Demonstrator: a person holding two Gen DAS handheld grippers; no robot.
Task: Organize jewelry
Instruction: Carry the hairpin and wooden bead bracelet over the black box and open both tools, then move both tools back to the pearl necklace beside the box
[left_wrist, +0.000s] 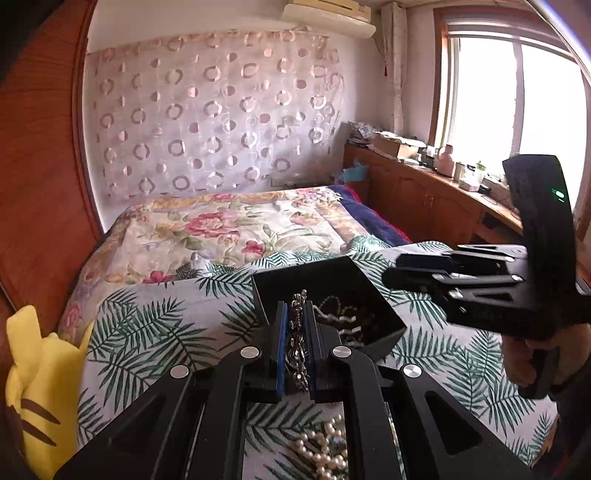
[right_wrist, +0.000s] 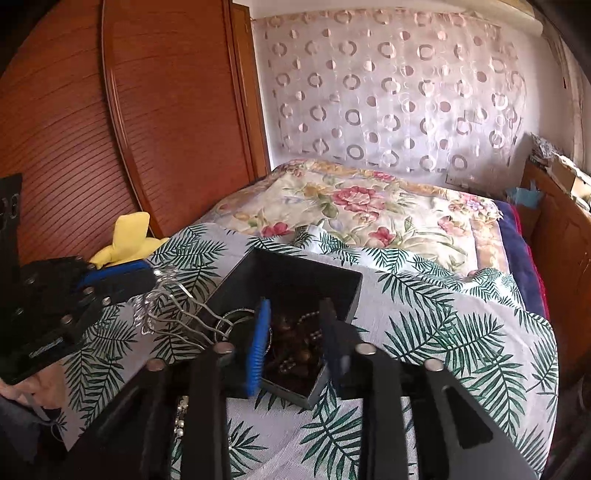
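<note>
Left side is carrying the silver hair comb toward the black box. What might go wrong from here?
1. The hair comb is pinched only at its jewelled top by the left gripper, with the long prongs hanging free; they could snag the box rim or the tangled beads inside.
2. The right gripper hangs open over the same box, so the two may collide.
3. Pearls lie loose beneath the left gripper and could get dragged.

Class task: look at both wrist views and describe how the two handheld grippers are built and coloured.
Both are matte black frames of flat angled links joined by round silver bolt heads. The left gripper and right gripper carry blue ribbed pads on their fingers. The right gripper's upright black handle shows a small green light.
</note>
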